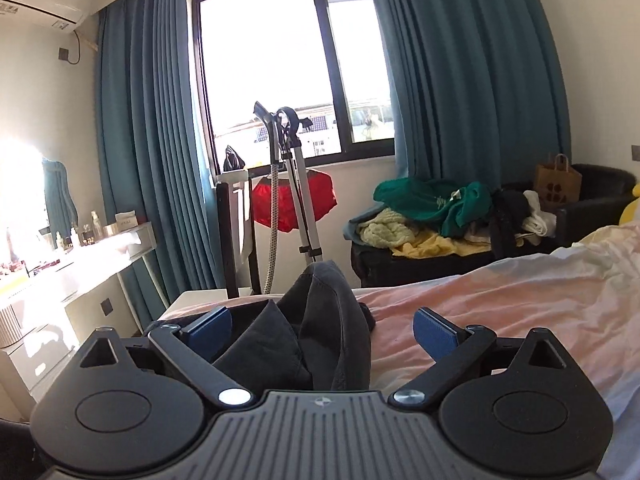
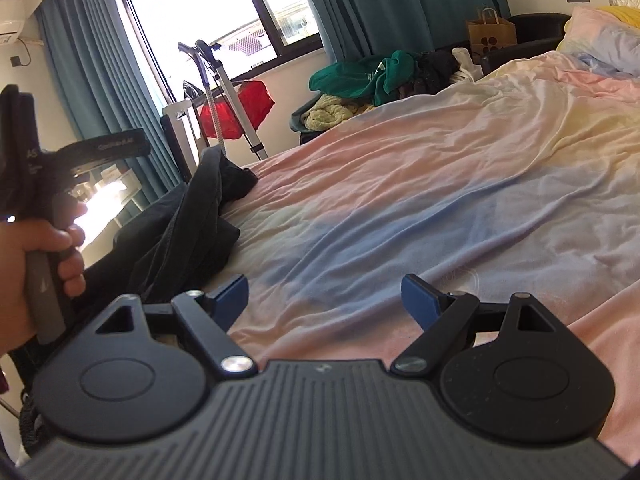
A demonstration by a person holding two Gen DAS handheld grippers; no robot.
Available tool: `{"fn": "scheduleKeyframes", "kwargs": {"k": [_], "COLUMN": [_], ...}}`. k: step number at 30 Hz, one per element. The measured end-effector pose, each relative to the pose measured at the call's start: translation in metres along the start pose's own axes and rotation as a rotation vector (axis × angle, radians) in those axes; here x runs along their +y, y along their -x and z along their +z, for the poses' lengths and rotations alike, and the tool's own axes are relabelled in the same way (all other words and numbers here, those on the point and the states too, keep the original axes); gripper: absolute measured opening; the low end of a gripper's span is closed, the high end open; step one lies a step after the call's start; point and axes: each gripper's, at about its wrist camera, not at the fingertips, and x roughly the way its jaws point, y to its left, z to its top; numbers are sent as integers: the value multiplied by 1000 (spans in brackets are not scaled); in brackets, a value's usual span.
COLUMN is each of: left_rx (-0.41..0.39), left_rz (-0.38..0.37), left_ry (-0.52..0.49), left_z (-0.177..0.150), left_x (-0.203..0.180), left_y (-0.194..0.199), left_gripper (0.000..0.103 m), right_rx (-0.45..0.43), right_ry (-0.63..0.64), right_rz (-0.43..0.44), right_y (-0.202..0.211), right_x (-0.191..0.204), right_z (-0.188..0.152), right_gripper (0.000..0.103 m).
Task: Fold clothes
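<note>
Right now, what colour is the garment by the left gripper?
Dark charcoal grey garment, plain; clearest in the left wrist view.

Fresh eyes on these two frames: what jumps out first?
The dark garment bunched at the near-left corner of the pastel bed, sitting between the open left gripper fingers. The right gripper hangs open over bare sheet. Behind, the blown-out window between teal curtains, a red bag by the steamer, and a clothes pile with a green top.
</note>
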Motion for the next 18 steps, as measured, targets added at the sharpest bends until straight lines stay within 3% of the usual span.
{"fn": "scheduleKeyframes", "kwargs": {"k": [2,7,8,10,11,13,18], "left_rx": [51,200,220,249,243,205,31], "left_rz": [-13,-24,-21,2,33,60,-47], "left_ry": [29,-33,-52,-94,-107,-120,-183], "left_z": [-1,-13,-16,-25,-28,-31,-12], "left_x": [-5,-22,-26,-35,-39,-45,-59], "left_y": [-49,-150,-162,-181,-183,-176,-95], "left_gripper": [95,68,58,26,5,4,4], "right_rx": [20,63,75,80,82,86,62], "right_ry": [-20,-16,-16,-13,-11,-8,21], "right_rz": [-15,-45,-51,-58,-62,-69,-74], "right_y": [-17,-64,-72,-80,-83,-91,-100], "right_x": [-6,-13,-14,-15,-15,-15,-12], "right_z": [-1,-7,-8,-11,-13,-15,-18], "right_gripper": [85,85,85,85,85,85,87]}}
